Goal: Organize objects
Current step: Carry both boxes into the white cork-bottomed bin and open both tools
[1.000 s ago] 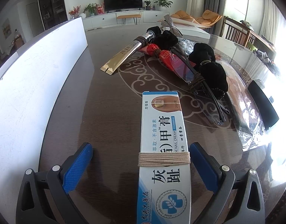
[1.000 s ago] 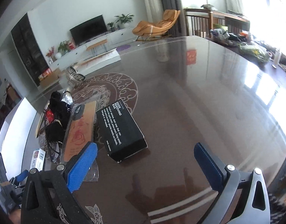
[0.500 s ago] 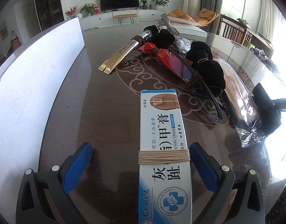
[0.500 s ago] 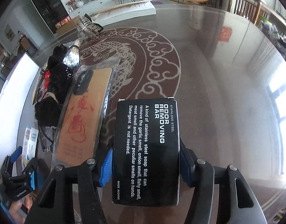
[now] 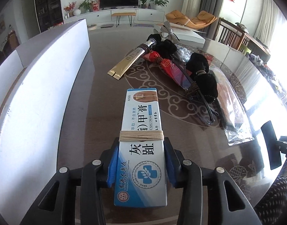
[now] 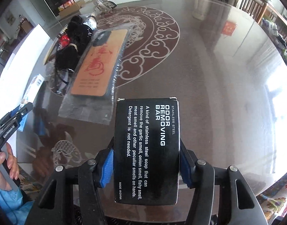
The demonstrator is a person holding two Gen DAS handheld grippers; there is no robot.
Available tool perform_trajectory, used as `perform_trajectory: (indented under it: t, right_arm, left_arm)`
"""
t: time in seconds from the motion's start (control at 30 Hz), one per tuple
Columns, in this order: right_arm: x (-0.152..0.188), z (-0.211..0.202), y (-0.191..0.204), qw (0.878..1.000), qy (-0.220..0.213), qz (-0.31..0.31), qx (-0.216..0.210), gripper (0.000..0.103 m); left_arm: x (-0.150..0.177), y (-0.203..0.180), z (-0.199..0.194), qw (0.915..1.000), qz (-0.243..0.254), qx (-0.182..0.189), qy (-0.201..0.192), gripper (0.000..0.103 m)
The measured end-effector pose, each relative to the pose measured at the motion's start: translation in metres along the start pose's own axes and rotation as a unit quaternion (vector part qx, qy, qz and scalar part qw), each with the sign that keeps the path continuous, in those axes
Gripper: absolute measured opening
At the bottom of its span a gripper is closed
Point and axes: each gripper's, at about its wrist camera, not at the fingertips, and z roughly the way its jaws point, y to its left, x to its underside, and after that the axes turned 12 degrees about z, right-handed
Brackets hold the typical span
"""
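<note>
In the left wrist view, a long blue-and-white nail cream box (image 5: 141, 112) with string wound round its middle lies between the blue pads of my left gripper (image 5: 141, 150). The jaws are closing and the pads press on the box's two long sides. The right wrist view has a black "odor removing bar" box (image 6: 147, 131) clamped across its width in my right gripper (image 6: 146, 153), just above the glossy brown table (image 6: 218, 75). That black box (image 5: 271, 146) also shows at the right edge of the left wrist view.
A white board (image 5: 40, 75) stands along the table's left side. Beyond the cream box lie a gold tube (image 5: 132, 60), a red packet (image 5: 171, 67) and black fuzzy bundles (image 5: 205, 78). A bagged phone case (image 6: 100, 61) lies left of the black box. A person's hand (image 6: 8, 161) holds the left gripper.
The left jaws went from wide open to closed on the nail cream box. The right gripper swung down over the black box, closed on it and has drawn it nearer.
</note>
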Motion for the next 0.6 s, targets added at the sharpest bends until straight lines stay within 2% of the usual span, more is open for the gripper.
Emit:
perform_trajectory:
  t: [0.17, 0.27, 0.33, 0.43, 0.53, 0.6]
  right_arm:
    - [-0.001, -0.044, 0.048, 0.997, -0.024, -0.017, -0.077, 0.059]
    - [-0.004, -0.065, 0.101, 0.989, -0.036, -0.045, -0.133, 0.059]
    - [-0.002, -0.077, 0.144, 0.982, -0.042, -0.068, -0.174, 0.059]
    - [0.001, -0.089, 0.214, 0.965, -0.047, -0.106, -0.233, 0.059]
    - [0.011, -0.096, 0.284, 0.949, -0.042, -0.144, -0.276, 0.059]
    - [0.020, -0.092, 0.326, 0.940, -0.031, -0.169, -0.293, 0.059]
  left_arm:
    - [-0.004, 0.018, -0.056, 0.9976, -0.031, 0.042, -0.047, 0.043]
    - [-0.006, 0.051, -0.100, 0.9935, -0.063, 0.035, -0.087, 0.043]
    - [-0.004, 0.083, -0.128, 0.9900, -0.087, 0.013, -0.110, 0.043]
    - [0.006, 0.136, -0.152, 0.9847, -0.123, -0.039, -0.117, 0.043]
    - [0.024, 0.182, -0.154, 0.9795, -0.151, -0.098, -0.092, 0.043]
    - [0.039, 0.208, -0.146, 0.9760, -0.171, -0.118, -0.067, 0.043]
